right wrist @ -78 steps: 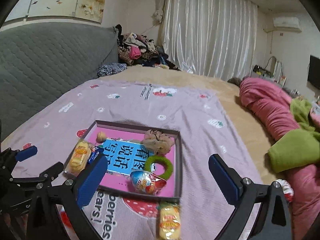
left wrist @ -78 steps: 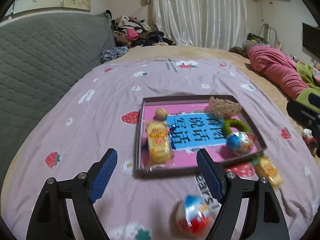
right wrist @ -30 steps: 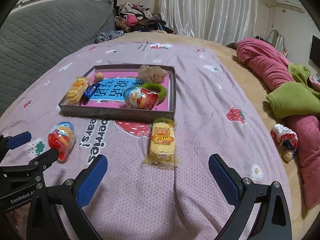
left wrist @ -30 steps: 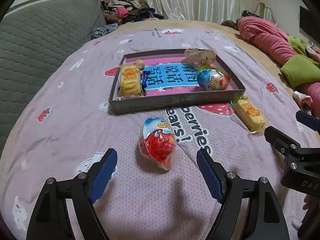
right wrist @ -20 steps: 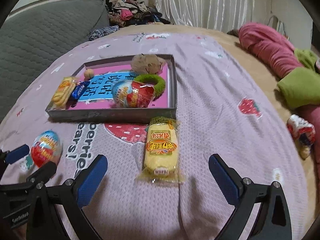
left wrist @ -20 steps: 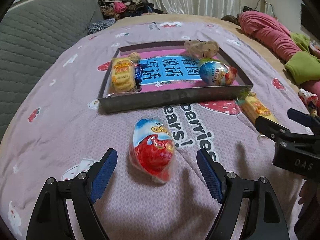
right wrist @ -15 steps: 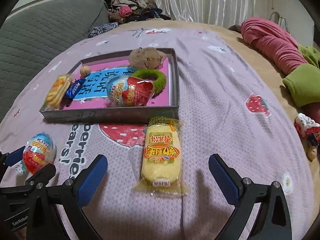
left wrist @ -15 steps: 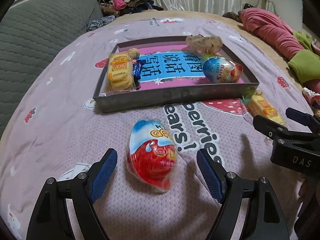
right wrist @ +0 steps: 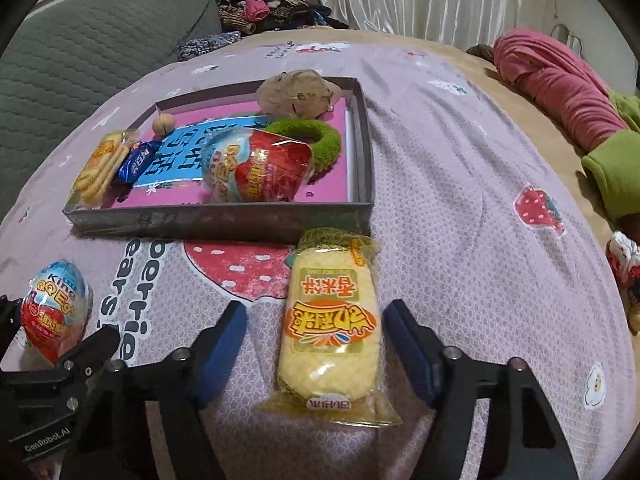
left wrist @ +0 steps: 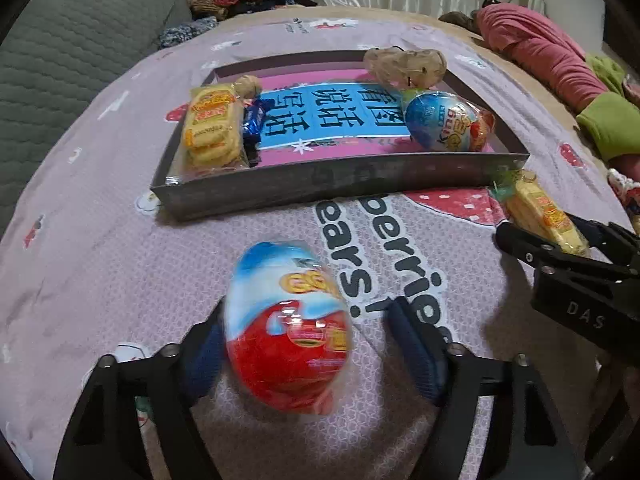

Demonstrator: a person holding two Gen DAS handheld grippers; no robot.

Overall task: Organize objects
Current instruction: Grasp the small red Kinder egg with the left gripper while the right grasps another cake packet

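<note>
Both grippers have just been closing to lift strays into the tray (left wrist: 340,184). The left gripper (left wrist: 308,344) straddles the egg (left wrist: 286,328), the right gripper (right wrist: 316,344) the cake (right wrist: 332,332); jaws apart, neither clamped.

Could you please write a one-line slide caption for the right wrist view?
Right gripper, jaws closing, straddles a yellow plastic-wrapped cake lying before the grey tray.

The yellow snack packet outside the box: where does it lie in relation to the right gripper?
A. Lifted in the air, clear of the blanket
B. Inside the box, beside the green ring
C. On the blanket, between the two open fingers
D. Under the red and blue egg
C: in the right wrist view the yellow snack packet lies flat on the blanket, between the fingers of the right gripper, with a gap on each side.
</note>
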